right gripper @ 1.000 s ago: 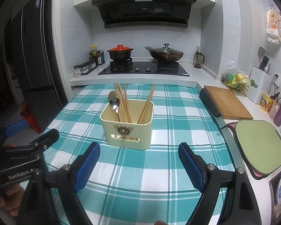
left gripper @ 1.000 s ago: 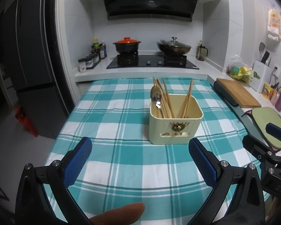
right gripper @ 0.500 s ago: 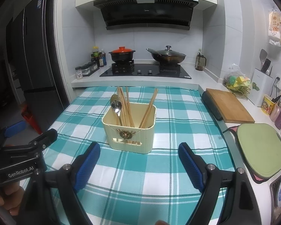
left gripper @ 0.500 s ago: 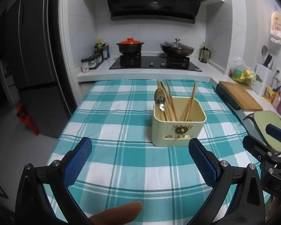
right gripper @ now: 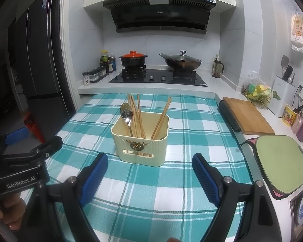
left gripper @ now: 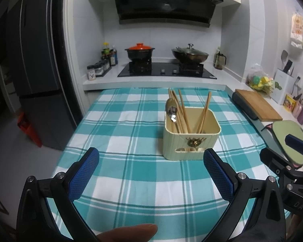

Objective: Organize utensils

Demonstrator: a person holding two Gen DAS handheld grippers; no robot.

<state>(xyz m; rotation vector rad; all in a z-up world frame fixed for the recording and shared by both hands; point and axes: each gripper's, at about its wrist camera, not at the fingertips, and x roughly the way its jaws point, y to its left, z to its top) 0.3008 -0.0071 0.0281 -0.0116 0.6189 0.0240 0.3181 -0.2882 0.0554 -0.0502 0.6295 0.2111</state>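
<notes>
Nothing has shifted but a slight tilt of view: both the left gripper and right gripper hang spread and empty, the holder of chopsticks and spoon standing just beyond their fingertips, sorting seemingly finished.

Bare cloth all round — only the caddy stands.

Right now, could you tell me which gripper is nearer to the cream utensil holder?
Right, slightly. The right gripper hangs open just in front of the cream utensil holder, centred on it; the left gripper hangs open in front and offset to its left.
</notes>
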